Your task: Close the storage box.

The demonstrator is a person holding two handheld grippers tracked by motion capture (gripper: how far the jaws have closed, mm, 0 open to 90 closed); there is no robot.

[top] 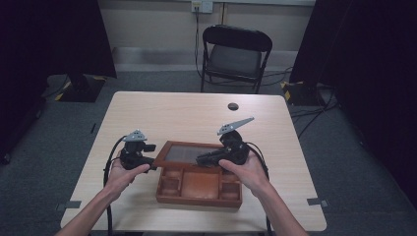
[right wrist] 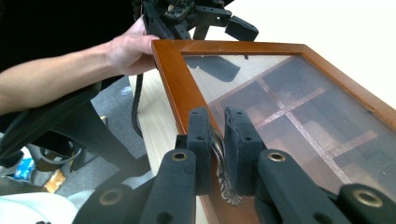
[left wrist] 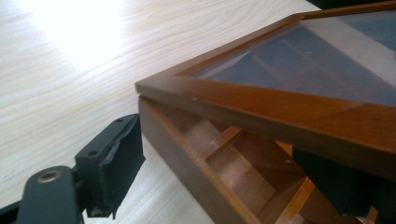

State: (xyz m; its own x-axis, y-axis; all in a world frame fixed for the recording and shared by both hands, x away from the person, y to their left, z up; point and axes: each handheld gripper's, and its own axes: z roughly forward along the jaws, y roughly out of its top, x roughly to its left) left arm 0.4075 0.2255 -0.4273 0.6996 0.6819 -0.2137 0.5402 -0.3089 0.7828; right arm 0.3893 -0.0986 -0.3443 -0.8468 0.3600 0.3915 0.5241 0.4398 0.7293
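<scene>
A wooden compartment box (top: 199, 186) sits near the front edge of the pale surface (top: 196, 110), its glass-paned lid (right wrist: 299, 107) partly raised. The right tongs (right wrist: 217, 149) are closed narrowly on the ornate metal handle (right wrist: 223, 179) at the lid's front rail, holding it up over the compartments. The left tongs (left wrist: 224, 163) stand wide at the box's left corner, one jaw outside the box wall, the other under the lid frame inside, gripping nothing.

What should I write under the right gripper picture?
Right tongs pinch the metal handle on the wooden box's glass lid.
</scene>
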